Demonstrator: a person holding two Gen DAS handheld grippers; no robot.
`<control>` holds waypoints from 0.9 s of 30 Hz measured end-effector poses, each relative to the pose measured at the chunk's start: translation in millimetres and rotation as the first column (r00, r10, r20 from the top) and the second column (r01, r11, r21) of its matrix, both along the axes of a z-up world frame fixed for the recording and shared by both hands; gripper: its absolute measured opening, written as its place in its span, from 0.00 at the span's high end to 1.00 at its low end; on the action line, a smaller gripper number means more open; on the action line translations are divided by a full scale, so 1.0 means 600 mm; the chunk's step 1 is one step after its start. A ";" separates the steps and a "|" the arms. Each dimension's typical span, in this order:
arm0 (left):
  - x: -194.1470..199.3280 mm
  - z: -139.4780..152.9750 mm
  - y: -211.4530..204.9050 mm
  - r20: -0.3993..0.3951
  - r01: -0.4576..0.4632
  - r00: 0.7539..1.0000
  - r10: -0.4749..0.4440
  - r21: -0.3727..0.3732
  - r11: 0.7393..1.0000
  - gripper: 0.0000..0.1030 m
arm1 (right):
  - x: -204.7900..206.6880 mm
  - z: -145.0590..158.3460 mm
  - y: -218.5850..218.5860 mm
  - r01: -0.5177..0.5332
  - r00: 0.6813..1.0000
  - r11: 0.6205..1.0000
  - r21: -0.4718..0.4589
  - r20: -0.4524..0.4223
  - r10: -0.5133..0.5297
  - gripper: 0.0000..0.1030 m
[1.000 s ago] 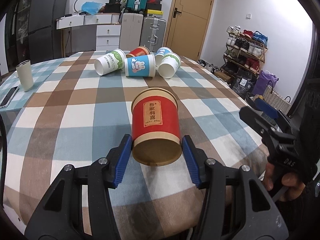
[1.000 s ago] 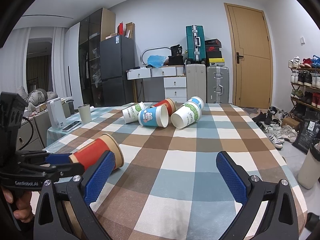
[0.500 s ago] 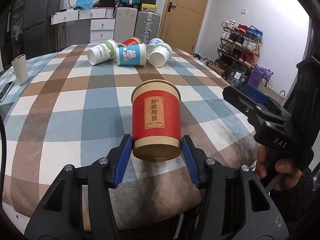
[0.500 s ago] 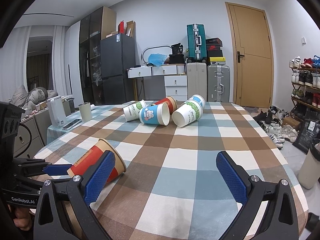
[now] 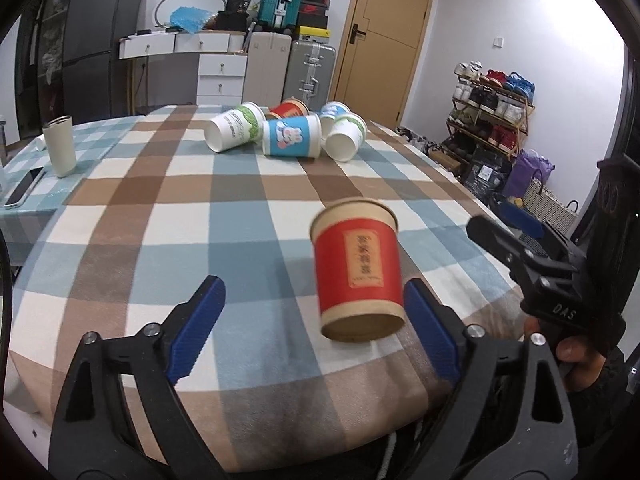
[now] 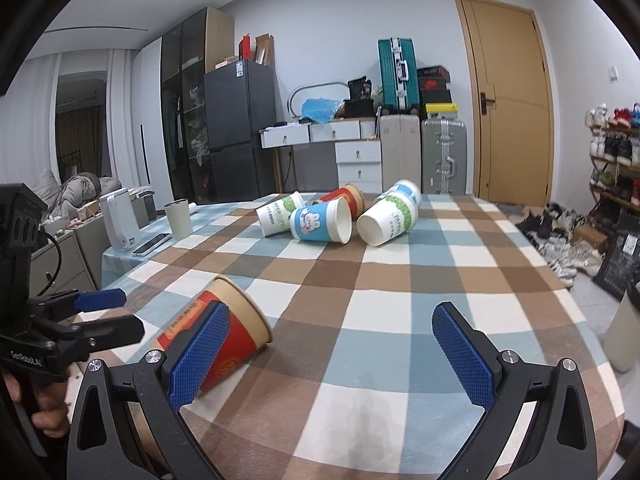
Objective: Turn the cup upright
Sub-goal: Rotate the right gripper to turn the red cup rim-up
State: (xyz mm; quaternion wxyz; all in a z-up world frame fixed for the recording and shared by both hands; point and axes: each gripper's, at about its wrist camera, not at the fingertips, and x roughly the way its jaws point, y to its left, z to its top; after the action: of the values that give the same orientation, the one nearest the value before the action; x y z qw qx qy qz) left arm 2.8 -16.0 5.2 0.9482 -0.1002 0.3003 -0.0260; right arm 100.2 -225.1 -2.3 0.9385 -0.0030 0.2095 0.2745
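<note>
A red paper cup [image 5: 358,268] with tan bands and a label is tilted, mouth pointing away and up, at the near edge of the checked table [image 5: 180,216]. My left gripper [image 5: 312,336] is open; the cup sits close to its right finger, with a wide gap to the left finger. In the right wrist view the same cup [image 6: 218,332] leans at the lower left, partly behind my right gripper's left finger. My right gripper [image 6: 332,354] is open and empty above the table.
Several paper cups lie on their sides in a cluster at the far end [image 5: 288,132], also in the right wrist view [image 6: 340,216]. A white tumbler [image 5: 60,146] and a phone [image 5: 24,186] sit on the left. Shoe rack [image 5: 496,116] stands to the right.
My left gripper was shut on the red cup; its jaws have opened wide and the cup now sits free, tilted, near the right finger. The right gripper stayed open.
</note>
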 end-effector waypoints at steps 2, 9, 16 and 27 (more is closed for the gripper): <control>-0.002 0.005 0.012 0.020 -0.013 1.000 0.013 -0.004 1.000 0.01 | 0.004 0.002 0.002 -0.003 1.000 1.000 0.009 -0.021 0.004 0.00; -0.004 0.014 0.046 0.060 -0.049 0.997 0.048 0.025 0.998 0.01 | 0.017 0.002 0.024 -0.019 0.992 1.000 -0.011 -0.123 0.018 0.00; 0.010 0.004 0.070 0.058 -0.070 0.996 0.066 0.055 0.996 0.01 | 0.037 -0.010 0.045 -0.039 0.970 0.999 0.016 -0.241 0.041 0.00; 0.023 -0.010 0.084 0.054 -0.093 0.995 0.090 0.056 0.994 0.01 | 0.073 -0.027 0.076 -0.089 0.885 0.985 0.145 -0.442 0.145 0.01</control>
State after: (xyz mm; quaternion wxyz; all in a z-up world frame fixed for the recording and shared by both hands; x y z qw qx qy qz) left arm 16.7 34.2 -0.7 0.9583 -0.0851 0.2718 0.0238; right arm 143.8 -179.6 -18.8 0.8443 0.1050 0.4040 0.3360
